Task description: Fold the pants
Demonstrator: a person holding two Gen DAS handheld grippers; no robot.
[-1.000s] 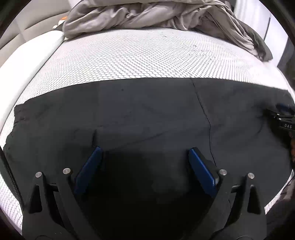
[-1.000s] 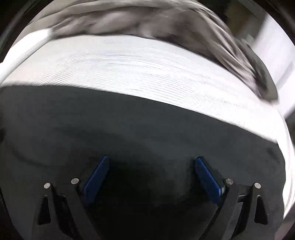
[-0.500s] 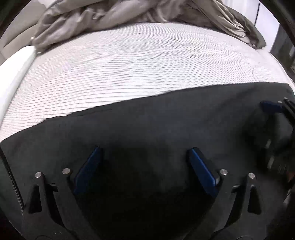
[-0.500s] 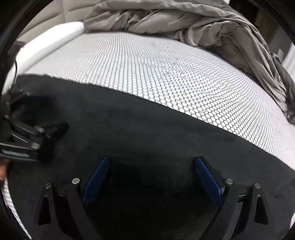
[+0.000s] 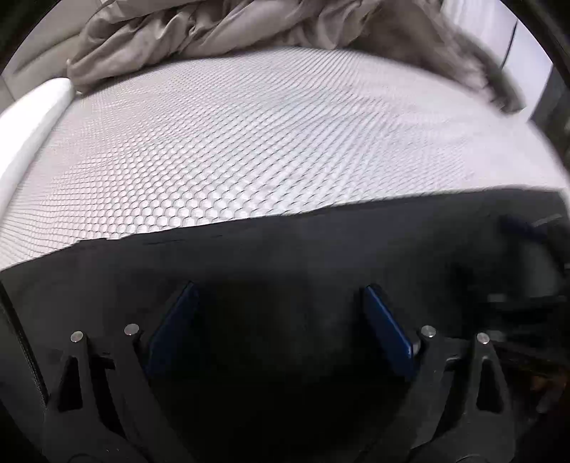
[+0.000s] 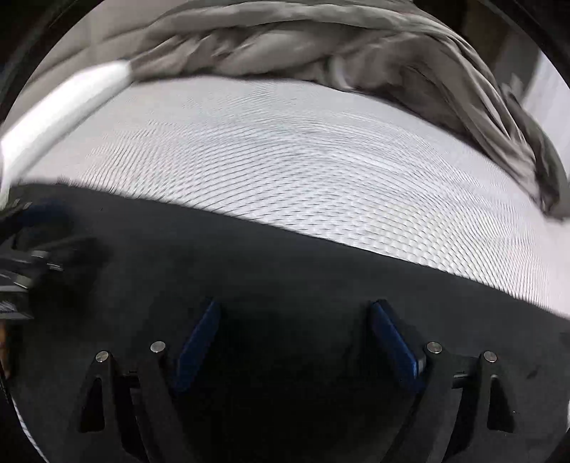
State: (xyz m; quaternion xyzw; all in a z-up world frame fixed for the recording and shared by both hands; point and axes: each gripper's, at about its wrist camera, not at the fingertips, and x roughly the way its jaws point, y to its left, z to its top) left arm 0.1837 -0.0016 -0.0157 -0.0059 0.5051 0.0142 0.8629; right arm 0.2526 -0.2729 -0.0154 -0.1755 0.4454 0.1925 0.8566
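Your pants (image 5: pixel 285 256) lie flat across the near side of the bed (image 5: pixel 249 149), both grippers over them, jaws apart and empty. They look soft and limp, so pinch at an edge, through every layer.

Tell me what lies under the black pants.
The black pants lie flat on a white honeycomb-patterned mattress, visible beyond their far edge. Whatever sits directly beneath the cloth is covered. A grey crumpled blanket lies further back.

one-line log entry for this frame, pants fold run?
phase: pre-grasp | left tool: open, over black pants | right tool: open, over pants | mattress: grey duvet behind
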